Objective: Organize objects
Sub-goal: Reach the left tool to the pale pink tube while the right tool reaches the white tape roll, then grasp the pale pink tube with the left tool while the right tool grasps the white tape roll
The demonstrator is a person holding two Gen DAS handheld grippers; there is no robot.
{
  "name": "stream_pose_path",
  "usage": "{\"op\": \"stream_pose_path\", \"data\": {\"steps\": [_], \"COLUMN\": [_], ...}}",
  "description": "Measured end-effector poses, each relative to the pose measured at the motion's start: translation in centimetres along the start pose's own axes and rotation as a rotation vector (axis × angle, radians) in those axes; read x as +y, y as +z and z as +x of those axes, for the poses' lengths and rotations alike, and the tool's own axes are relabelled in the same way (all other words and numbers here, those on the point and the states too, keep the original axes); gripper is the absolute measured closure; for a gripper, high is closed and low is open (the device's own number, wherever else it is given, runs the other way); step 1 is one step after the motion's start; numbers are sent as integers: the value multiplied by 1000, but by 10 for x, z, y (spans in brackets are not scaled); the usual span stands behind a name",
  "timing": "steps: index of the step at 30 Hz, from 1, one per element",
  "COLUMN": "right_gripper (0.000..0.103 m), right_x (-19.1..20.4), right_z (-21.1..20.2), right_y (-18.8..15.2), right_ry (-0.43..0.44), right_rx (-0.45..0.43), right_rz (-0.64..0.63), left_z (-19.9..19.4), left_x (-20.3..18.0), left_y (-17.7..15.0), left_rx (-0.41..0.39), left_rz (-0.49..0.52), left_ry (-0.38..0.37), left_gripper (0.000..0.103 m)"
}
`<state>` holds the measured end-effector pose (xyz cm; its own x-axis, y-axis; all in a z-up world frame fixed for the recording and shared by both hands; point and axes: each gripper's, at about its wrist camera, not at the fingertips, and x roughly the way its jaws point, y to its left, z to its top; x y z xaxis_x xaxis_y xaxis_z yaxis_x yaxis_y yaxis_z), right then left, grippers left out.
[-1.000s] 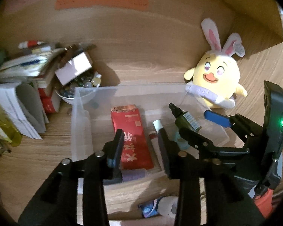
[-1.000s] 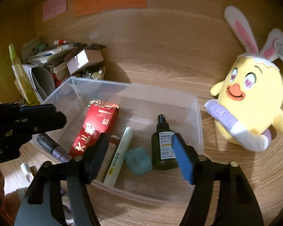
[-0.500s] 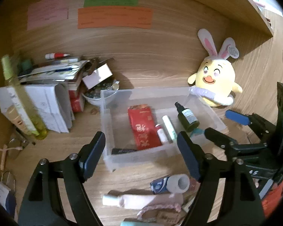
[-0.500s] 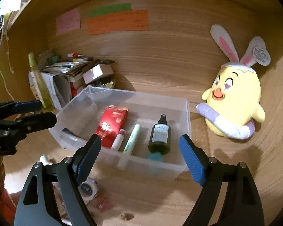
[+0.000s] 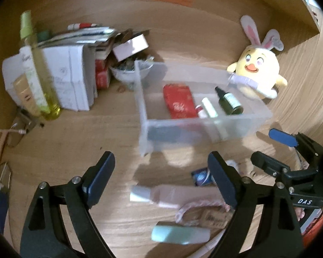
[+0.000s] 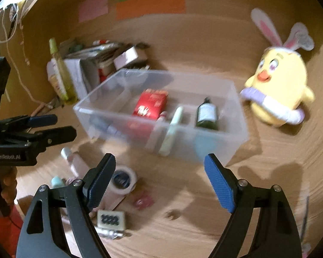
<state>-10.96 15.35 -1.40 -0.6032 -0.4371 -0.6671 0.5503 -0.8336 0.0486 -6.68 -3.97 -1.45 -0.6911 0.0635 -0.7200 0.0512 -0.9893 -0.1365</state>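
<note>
The left gripper (image 5: 161,176) is hanging over the wooden desk (image 5: 75,133) with its jaws opening and nothing between them, and the right gripper (image 6: 159,180) is hovering beside it, jaws spread wide and gripping nothing. Beyond both, the clear plastic bin (image 6: 230,150) is sitting on the desk, holding a red packet (image 6: 150,105), a pale tube (image 6: 172,126) and a dark dropper bottle (image 6: 206,114) lying side by side. Loose items are waiting in front of the bin: a pink tube (image 5: 172,195), a mint-green tube (image 5: 178,234) and a small round blue-lidded jar (image 6: 122,179) (all blurred). A yellow bunny-eared plush (image 6: 280,86) is standing just right of the bin.
</note>
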Motion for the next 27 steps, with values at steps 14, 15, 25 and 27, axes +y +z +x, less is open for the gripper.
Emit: {"op": "stream_pose_path", "data": {"steps": [14, 15, 25, 27], "right_gripper": [48, 48, 67, 67], "right_x": [34, 34, 37, 34], "right_z": [41, 45, 52, 50], "right_y": [-9, -9, -13, -12], "right_ry": [143, 148, 126, 136], "right_rx": [109, 123, 157, 151], "right_rz": [-61, -61, -91, -73], "left_z": [6, 8, 29, 30], "left_x": [26, 27, 24, 24], "left_y": [-41, -42, -36, -35], "left_rx": [85, 90, 143, 144], "left_rz": [-31, -34, -25, -26], "left_ry": [32, 28, -6, -20], "left_gripper": [14, 14, 32, 40]}}
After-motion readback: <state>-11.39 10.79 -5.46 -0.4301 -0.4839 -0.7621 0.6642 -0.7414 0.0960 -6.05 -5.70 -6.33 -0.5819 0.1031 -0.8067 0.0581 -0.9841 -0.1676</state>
